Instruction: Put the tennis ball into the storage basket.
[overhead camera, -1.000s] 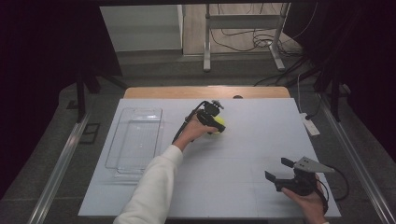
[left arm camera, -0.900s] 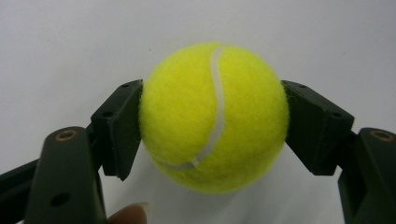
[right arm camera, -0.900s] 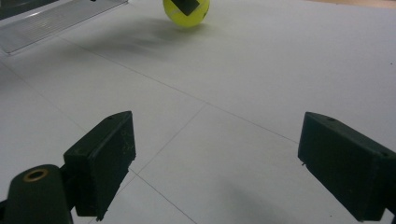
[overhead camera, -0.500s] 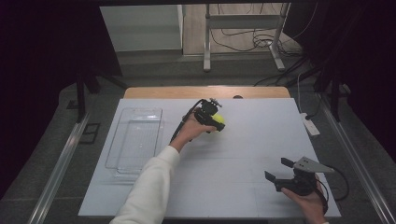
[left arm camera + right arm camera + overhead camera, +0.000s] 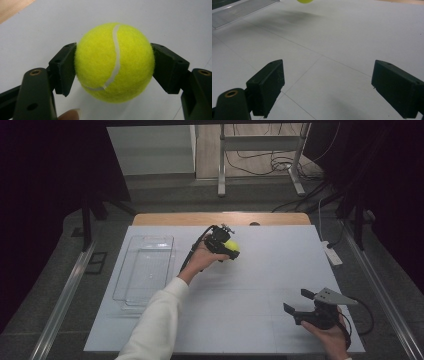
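Gripping the tennis ball (image 5: pixel 114 62) from both sides, the left gripper (image 5: pixel 226 246) sits over the far middle of the bench (image 5: pixel 260 285), a little short of the white sheet's far edge. In the left gripper view its 2 jaws press against the ball's left and right flanks, with the white seam curving down the ball's face and white surface all around beneath it. Whether the ball rests on the sheet or hangs just above it, I cannot tell. In the high view the ball (image 5: pixel 231 247) shows as a yellow spot at the gripper's right side, and the left hand (image 5: pixel 200 260) comes in from a white sleeve (image 5: pixel 155 320) that crosses the sheet diagonally.

To the left of that hand, near but apart from it, lies a clear tray (image 5: pixel 145 270), its long side running parallel to the sheet's left edge and close to it. Between tray and ball the sheet is bare.

The right gripper (image 5: pixel 299 304) is held at the near right corner of the bench, well apart from the ball, close to the near edge. Its jaws stand wide apart with nothing between them; the right gripper view looks across open white sheet with faint ruled lines, the tray's corner (image 5: pixel 242 10) at the upper left and the ball (image 5: pixel 305 1) at the top edge.
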Tool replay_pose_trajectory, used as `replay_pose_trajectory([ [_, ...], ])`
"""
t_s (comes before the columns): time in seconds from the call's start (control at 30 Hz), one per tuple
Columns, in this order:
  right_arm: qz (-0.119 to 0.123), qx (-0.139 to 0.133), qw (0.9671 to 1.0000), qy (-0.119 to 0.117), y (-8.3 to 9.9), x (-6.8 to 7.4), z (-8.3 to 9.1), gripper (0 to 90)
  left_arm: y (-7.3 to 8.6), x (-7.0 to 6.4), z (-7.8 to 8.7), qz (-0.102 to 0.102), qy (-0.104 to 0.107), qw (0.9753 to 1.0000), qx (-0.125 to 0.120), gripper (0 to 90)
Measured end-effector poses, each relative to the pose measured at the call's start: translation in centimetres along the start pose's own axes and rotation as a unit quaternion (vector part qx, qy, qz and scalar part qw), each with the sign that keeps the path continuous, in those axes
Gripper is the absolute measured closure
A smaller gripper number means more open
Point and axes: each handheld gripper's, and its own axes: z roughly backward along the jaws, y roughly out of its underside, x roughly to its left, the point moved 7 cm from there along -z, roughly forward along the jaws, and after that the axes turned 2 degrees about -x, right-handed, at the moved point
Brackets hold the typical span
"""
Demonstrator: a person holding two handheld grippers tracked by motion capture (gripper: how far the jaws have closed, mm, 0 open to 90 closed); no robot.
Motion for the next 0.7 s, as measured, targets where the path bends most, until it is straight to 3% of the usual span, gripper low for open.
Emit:
replay_pose_trajectory([
  [0.7, -0.001, 0.001, 1.0, 0.002, 0.0, -0.1, -0.1, 11.5, -0.6, -1.0, 1.8, -0.012, 0.002, 0.9993, -0.035, 27.6],
])
